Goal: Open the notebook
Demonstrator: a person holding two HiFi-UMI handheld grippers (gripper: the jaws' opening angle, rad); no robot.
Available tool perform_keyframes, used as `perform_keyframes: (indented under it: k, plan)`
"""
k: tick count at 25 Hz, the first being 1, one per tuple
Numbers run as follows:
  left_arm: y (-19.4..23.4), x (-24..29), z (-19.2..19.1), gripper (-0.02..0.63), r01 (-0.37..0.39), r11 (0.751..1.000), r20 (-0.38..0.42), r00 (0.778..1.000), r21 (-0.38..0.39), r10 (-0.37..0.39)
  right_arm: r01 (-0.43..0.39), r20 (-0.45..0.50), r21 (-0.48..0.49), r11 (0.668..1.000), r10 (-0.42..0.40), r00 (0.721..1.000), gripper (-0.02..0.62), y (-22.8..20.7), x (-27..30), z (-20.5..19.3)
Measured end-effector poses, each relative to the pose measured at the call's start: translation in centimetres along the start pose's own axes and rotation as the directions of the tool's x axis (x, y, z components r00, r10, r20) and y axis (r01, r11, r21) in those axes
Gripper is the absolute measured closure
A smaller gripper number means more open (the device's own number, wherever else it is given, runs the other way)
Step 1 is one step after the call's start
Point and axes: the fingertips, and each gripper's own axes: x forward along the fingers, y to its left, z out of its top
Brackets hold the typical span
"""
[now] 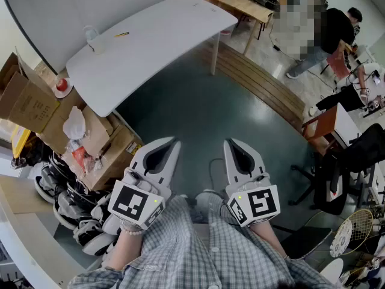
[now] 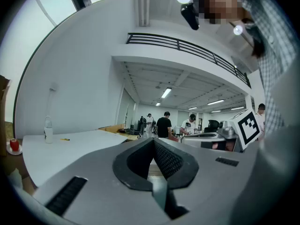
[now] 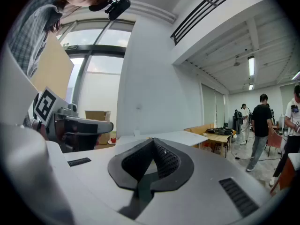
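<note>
No notebook shows in any view. In the head view I hold both grippers close to my body, level, over the dark floor. The left gripper point(image 1: 174, 141) has its jaws shut with nothing between them; in the left gripper view its pads meet at the tip point(image 2: 153, 140). The right gripper point(image 1: 231, 142) is shut and empty as well, its pads closed together point(image 3: 153, 139). Ahead at the upper left stands a white table point(image 1: 162, 38) bearing a clear bottle point(image 1: 90, 36) and a yellow pen point(image 1: 122, 34). The grippers are well short of the table.
Cardboard boxes point(image 1: 36, 101) and a heap of dark gear point(image 1: 66, 191) line the left side. A red cup point(image 1: 62, 85) sits by the table's corner. A wooden desk point(image 1: 246, 2), people point(image 1: 337, 29) and chairs point(image 1: 337, 161) fill the right.
</note>
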Motion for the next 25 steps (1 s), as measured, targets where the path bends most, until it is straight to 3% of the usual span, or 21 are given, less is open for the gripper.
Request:
perform_keyframes:
  k: [16, 25]
  plan:
    - [0.2, -0.6, 0.2, 0.598, 0.017, 1.000, 0.021, 1.000, -0.008, -0.016, 0.016, 0.004, -0.012, 1.000, -0.016, 1.000, 0.575, 0.8, 0.0, 0.3]
    - [0.3, -0.9, 0.2, 0.598, 0.033, 0.999, 0.033, 0.999, -0.021, -0.033, 0.070, 0.017, -0.001, 0.998, -0.070, 0.997, 0.575, 0.4, -0.7, 0.5]
